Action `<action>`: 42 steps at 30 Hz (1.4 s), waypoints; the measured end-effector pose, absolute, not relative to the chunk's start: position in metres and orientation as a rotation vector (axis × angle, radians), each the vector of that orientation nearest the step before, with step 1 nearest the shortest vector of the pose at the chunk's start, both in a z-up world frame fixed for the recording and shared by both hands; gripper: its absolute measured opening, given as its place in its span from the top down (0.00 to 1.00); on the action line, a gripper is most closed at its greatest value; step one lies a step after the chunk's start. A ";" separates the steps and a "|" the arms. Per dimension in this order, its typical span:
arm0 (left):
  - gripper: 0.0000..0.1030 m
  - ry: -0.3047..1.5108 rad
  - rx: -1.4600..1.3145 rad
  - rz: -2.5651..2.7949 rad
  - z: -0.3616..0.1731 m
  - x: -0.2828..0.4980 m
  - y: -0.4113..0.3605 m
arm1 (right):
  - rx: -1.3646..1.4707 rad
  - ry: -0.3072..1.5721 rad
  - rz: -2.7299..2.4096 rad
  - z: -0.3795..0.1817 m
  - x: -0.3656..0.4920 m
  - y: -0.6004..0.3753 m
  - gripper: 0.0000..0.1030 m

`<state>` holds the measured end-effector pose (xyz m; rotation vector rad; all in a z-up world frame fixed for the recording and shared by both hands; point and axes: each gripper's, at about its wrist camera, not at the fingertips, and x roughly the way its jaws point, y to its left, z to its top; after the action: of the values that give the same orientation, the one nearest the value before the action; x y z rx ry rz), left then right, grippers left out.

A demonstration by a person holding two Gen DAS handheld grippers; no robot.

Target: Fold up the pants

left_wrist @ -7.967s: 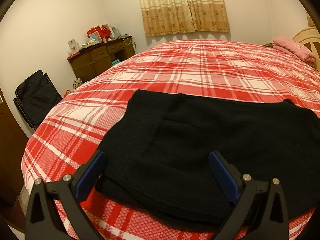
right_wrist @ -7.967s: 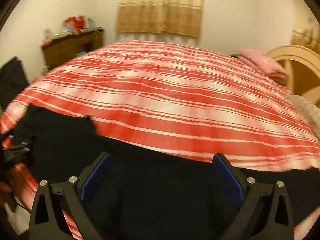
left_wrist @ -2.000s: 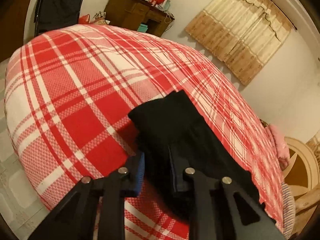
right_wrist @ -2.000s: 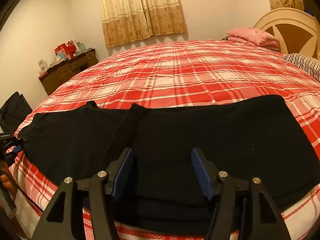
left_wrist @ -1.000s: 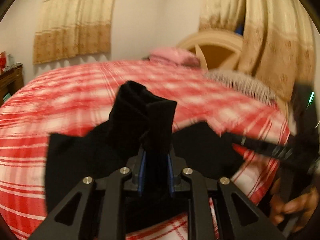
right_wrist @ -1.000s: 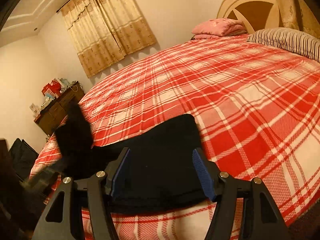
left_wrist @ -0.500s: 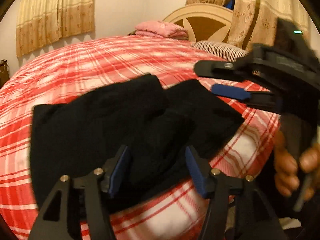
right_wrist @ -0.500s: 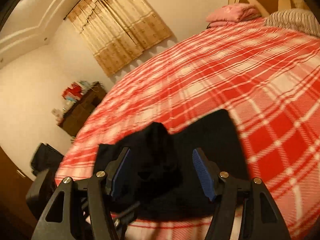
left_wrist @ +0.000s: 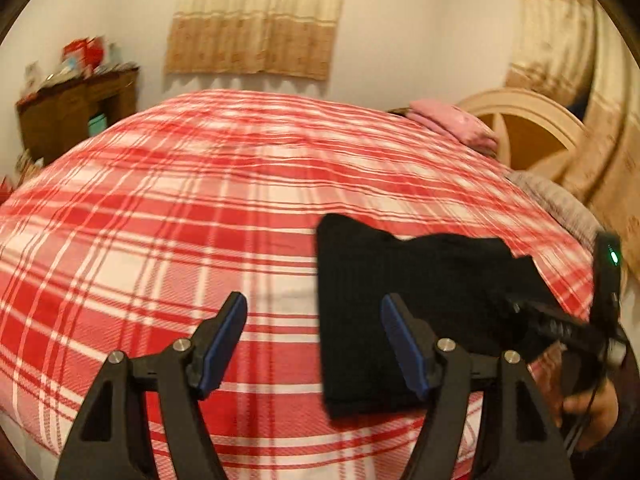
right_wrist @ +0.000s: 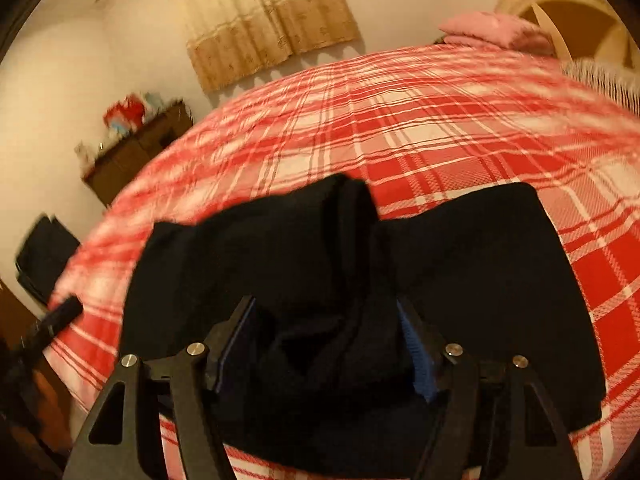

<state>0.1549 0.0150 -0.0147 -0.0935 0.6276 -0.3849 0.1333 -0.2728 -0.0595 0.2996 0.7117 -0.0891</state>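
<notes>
Judging from the left wrist view, the fold looks mostly done: the black knit pants (left_wrist: 408,308) lie as a compact stack at centre-right of the frame, near the lower edge of the red-and-white plaid bedspread (left_wrist: 168,240). The left gripper (left_wrist: 314,340) has just been opening w/ nothing between its blue pads; its right finger overlaps the stack's edge, contact unclear. Vs 1 s ago, when it pinched a raised bunch of cloth, that cloth is now dropped. At far right a hand (left_wrist: 588,404) holds the other tool. Right wrist view: pants (right_wrist: 500,280) fill the lower centre, top layer lumpy & humped, so smoothing, maybe another fold, is left. Right gripper (right_wrist: 326,348) jaws stand apart, straddling that hump; can't tell if pads press. Earlier they straddled flat cloth.
</notes>
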 end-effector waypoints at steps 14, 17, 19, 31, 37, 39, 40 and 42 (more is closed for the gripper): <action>0.30 0.668 -0.114 -0.358 -0.021 0.164 0.012 | 0.112 0.600 -0.036 -0.003 0.103 -0.268 0.80; 0.30 0.664 -0.120 -0.354 -0.020 0.166 0.010 | 0.073 0.616 -0.088 0.006 0.093 -0.291 0.80; 0.30 0.672 -0.117 -0.359 -0.022 0.167 0.006 | 0.060 0.639 -0.147 0.001 0.084 -0.308 0.80; 0.30 0.725 -0.082 -0.360 -0.031 0.168 -0.019 | 0.173 0.729 -0.163 -0.049 0.072 -0.350 0.66; 0.30 0.680 -0.020 -0.355 -0.018 0.166 -0.032 | 0.288 0.565 -0.239 -0.007 0.036 -0.371 0.59; 0.30 0.664 0.005 -0.360 -0.014 0.167 -0.043 | 0.273 0.502 -0.226 0.009 0.031 -0.366 0.59; 0.30 0.656 0.021 -0.358 -0.012 0.167 -0.050 | 0.245 0.491 -0.220 0.014 0.034 -0.361 0.59; 0.30 0.650 0.041 -0.360 -0.012 0.167 -0.064 | 0.185 0.498 -0.191 0.023 0.049 -0.347 0.59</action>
<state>0.1670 -0.0643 -0.0122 0.0413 0.6499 -0.3604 0.0489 -0.3471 0.0229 0.1851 0.4982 -0.1910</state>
